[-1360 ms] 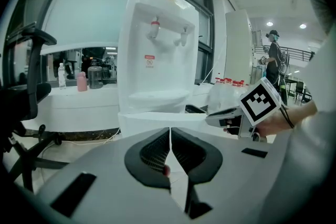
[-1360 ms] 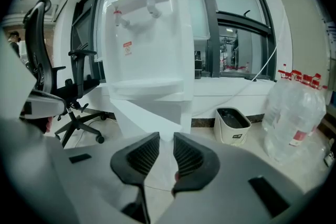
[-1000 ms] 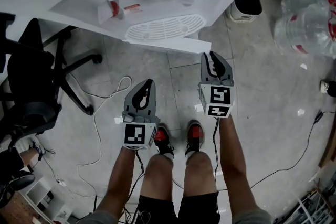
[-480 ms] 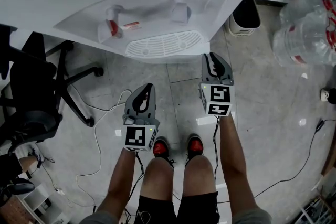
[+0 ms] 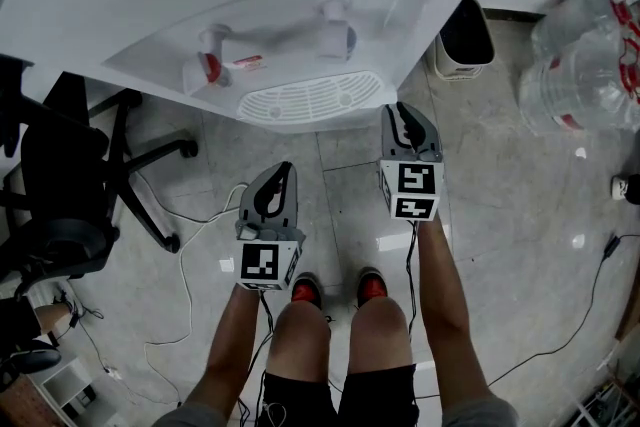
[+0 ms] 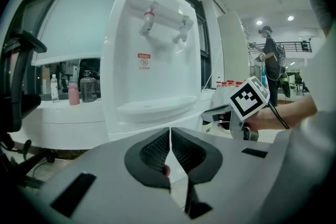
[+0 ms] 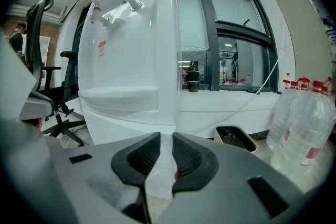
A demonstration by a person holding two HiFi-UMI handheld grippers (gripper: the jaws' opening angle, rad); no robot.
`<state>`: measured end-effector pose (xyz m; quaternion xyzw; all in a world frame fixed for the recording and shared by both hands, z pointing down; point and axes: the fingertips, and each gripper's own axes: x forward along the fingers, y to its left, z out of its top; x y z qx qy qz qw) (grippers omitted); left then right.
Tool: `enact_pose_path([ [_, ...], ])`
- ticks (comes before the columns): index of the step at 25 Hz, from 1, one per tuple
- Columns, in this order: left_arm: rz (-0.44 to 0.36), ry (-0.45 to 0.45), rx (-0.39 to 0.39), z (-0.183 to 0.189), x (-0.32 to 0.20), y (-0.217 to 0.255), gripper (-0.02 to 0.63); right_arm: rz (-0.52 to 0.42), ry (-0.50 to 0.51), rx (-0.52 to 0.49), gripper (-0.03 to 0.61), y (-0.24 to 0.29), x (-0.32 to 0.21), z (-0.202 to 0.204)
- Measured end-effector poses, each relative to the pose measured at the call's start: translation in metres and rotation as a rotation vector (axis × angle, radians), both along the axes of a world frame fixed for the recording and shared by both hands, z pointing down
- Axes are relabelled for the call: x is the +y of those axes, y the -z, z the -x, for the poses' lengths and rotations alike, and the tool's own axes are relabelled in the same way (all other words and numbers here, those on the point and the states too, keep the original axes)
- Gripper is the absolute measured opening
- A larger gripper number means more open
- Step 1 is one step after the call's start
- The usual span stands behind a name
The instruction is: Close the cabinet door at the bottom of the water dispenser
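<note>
The white water dispenser [image 5: 300, 25] fills the top of the head view, with two taps and a slotted drip tray [image 5: 300, 100]. Its overhang hides the bottom cabinet door there. Both gripper views face the dispenser's front [image 6: 152, 60] [image 7: 131, 60], and each gripper's own body hides the lowest part. My left gripper [image 5: 287, 169] hovers over the floor just short of the tray, jaws shut and empty [image 6: 170, 131]. My right gripper [image 5: 400, 107] reaches beside the tray's right end. Its jaws [image 7: 160, 136] stand a narrow slit apart, with nothing held.
A black office chair [image 5: 70, 175] stands at the left, and a thin cable [image 5: 185, 245] loops across the floor. A black bin [image 5: 465, 15] and large clear water bottles [image 5: 590, 55] sit to the right. My shoes [image 5: 305, 290] are below the grippers. A person [image 6: 273, 55] stands far off.
Both grippers have edged closer to the dispenser, and the right tip now lies alongside the drip tray. The jaws have not changed.
</note>
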<state>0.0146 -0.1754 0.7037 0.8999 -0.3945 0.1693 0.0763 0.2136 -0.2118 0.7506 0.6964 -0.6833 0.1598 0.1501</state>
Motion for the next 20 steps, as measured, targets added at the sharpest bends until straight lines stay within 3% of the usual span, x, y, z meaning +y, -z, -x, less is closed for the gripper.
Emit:
enact_pose_path([
  [20, -0.056, -0.012, -0.011, -0.004, -0.005, 0.007, 0.031, -0.016, 0.012, 0.031, 0.08, -0.004, -0.012, -0.001],
])
